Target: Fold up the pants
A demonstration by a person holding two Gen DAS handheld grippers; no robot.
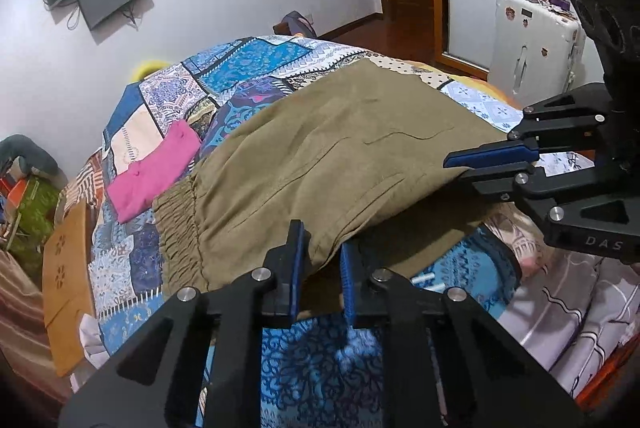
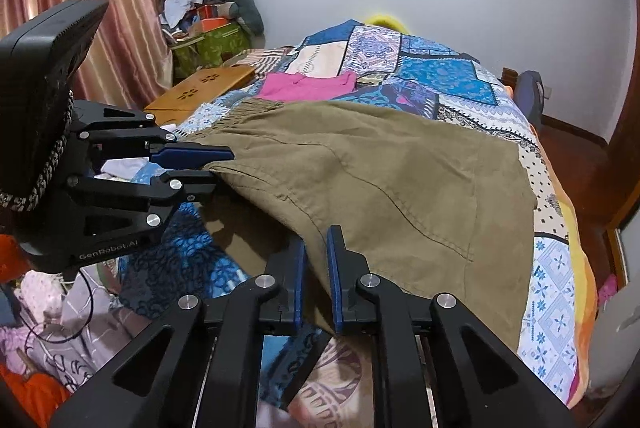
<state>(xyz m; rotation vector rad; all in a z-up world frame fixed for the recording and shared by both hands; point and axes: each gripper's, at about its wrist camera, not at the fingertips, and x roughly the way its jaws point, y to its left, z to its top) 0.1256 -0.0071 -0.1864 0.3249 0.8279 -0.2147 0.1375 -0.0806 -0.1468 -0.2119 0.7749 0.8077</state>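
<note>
Pants [image 1: 320,148] lie spread on the patchwork bedspread [image 1: 256,64], near edge lifted: the left gripper [image 1: 322,260] and right gripper [image 2: 316,256] each pinch that khaki hem. Mid-fold, I'd say; next they should carry it together toward the far side, keeping level.

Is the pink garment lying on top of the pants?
No: the pink garment lies on the quilt beyond the pants waistband, apart from them.

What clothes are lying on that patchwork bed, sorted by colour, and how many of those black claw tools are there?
Olive-brown pants: 1
Pink garment: 1
Grippers: 2, left gripper and right gripper
Total: 4
</note>
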